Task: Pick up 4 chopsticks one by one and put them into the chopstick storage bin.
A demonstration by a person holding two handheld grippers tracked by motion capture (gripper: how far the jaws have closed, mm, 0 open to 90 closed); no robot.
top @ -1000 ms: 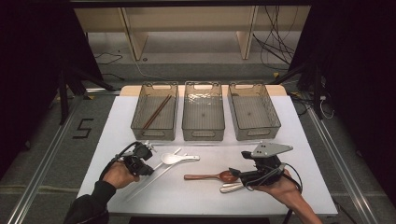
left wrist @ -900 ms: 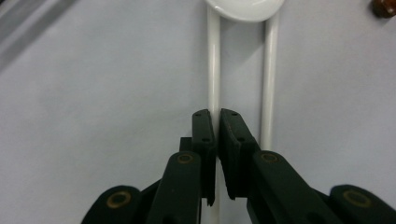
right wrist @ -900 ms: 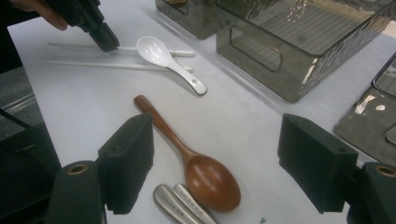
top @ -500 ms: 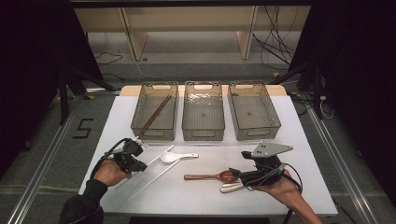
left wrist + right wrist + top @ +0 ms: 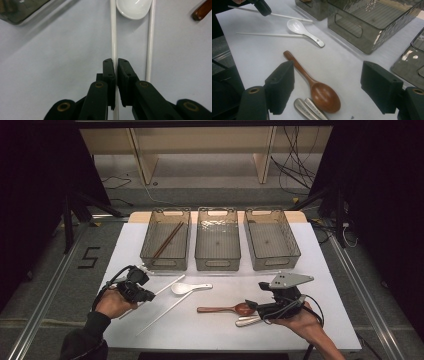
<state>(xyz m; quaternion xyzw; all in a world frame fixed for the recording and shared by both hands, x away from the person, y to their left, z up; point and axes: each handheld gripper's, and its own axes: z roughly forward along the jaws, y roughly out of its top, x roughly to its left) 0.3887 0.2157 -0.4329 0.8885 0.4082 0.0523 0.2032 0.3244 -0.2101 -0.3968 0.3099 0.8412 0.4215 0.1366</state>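
My left gripper (image 5: 146,295) (image 5: 115,61) is shut on a white chopstick (image 5: 113,37) (image 5: 167,286), which runs straight out between the jaws. A second white chopstick (image 5: 150,47) (image 5: 165,312) lies on the table beside it. The bowl of a white ceramic spoon (image 5: 189,287) (image 5: 133,8) sits between their far ends. My right gripper (image 5: 257,303) (image 5: 328,75) stands open just above a brown wooden spoon (image 5: 312,80) (image 5: 225,309), its jaws on either side of it without touching. Two metal utensil handles (image 5: 308,108) (image 5: 247,321) lie against the wooden spoon's bowl.
Three clear grey bins stand in a row at the back of the white table (image 5: 320,285). The left bin (image 5: 150,254) holds brown chopsticks (image 5: 167,240). No contents show in the middle bin (image 5: 217,262) or the right bin (image 5: 292,252). A dark floor surrounds the table.
My left gripper has shifted to the left and slightly up, with the white chopstick in its jaws. The right gripper has stayed in place.
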